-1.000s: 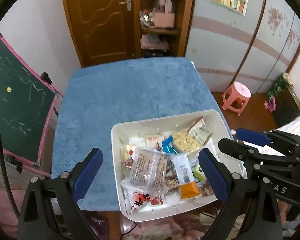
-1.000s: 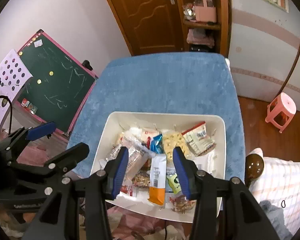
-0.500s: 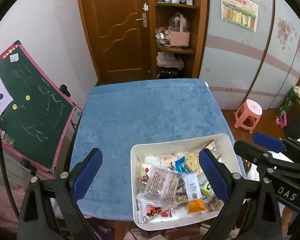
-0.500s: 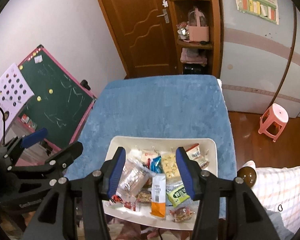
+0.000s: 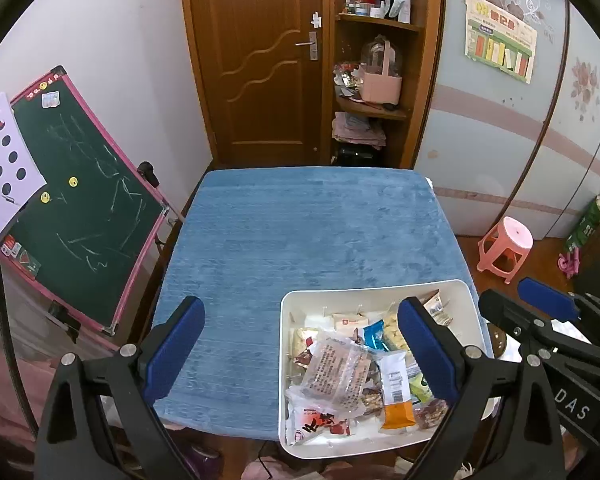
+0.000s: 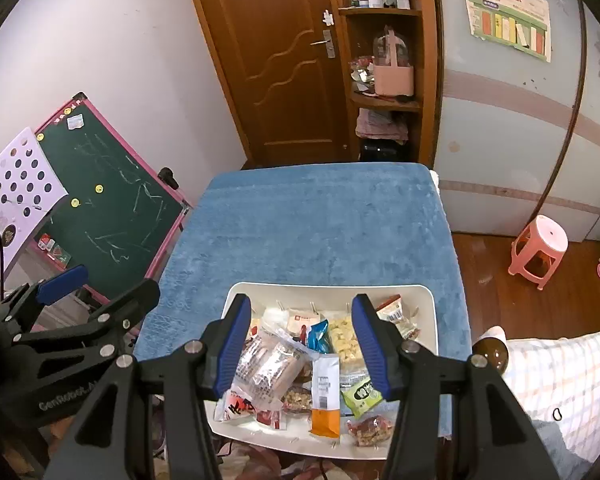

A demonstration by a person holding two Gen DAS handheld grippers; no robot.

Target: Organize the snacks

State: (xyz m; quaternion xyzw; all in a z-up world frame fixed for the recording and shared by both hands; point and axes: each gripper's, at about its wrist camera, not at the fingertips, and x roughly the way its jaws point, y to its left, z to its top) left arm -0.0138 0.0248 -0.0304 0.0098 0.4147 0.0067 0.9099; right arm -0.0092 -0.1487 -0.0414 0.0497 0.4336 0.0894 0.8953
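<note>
A white tray (image 5: 470,300) sits at the near right corner of the table (image 5: 308,232), which is covered by a blue towel-like cloth. The tray is full of wrapped snacks lying loose and overlapping: a clear packet of brown biscuits (image 6: 270,366) on the left, a red and white packet (image 5: 320,426) at the near left corner, a long white packet with an orange end (image 6: 325,394) in the middle, a blue packet (image 6: 318,332) and a pale yellow snack bag (image 6: 342,340) behind it, a green packet (image 6: 362,394) to the right, and a small white packet with a barcode (image 6: 394,312) at the far right.

The left gripper (image 5: 300,354) hangs above the near edge of the table, its 2 blue pads wide apart, one over bare cloth and the other over the tray; it has hold of nothing. The right gripper (image 6: 304,346) hangs over the tray with its jaws about halfway apart and nothing between the pads; the snacks lie below it, untouched.

Left of the table stands a green chalkboard (image 5: 80,200) in a pink frame. Beyond the far edge are a brown door (image 5: 260,60) and open shelves (image 5: 376,108); a pink stool (image 5: 506,248) stands on the floor at the right
</note>
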